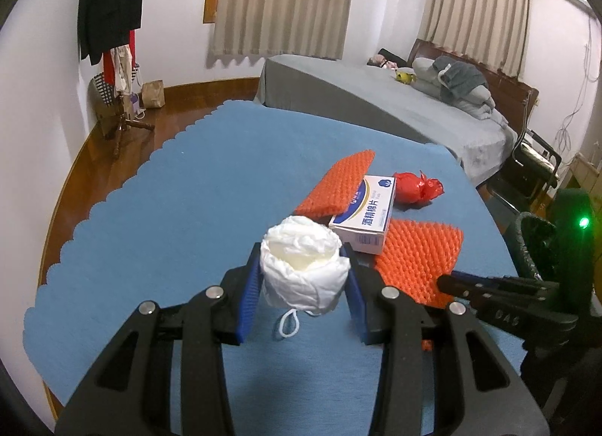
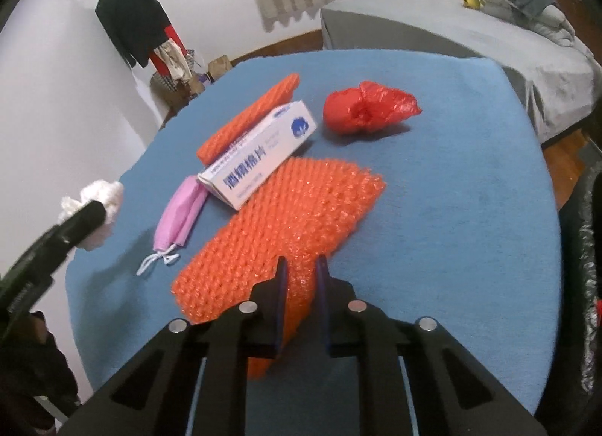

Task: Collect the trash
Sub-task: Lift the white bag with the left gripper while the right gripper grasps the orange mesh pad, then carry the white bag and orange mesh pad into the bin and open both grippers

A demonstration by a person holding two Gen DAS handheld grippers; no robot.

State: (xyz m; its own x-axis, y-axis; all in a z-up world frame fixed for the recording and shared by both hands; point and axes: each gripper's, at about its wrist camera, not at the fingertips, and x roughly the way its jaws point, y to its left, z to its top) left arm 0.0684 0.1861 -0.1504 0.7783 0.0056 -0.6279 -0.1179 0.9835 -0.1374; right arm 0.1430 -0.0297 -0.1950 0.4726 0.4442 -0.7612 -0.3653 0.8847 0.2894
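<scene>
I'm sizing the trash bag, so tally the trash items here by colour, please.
Orange: 2, the bubble wrap sheet in the right gripper and the second sheet behind the box.
Red: 1, the crumpled bag.
White: 2, the wad in the left gripper and the box.
Pink: 1, the mask.
Total: 6

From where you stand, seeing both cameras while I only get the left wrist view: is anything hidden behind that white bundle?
Observer: Yes, a pink face mask lies flat beside the white box.
Operator: And the gripper poking in on my right, is it holding something?
Observer: The right gripper is pinching the near edge of the orange bubble wrap.
Operator: Is that red thing a ball?
Observer: No, the red plastic bag is crumpled, with an open mouth.
</scene>
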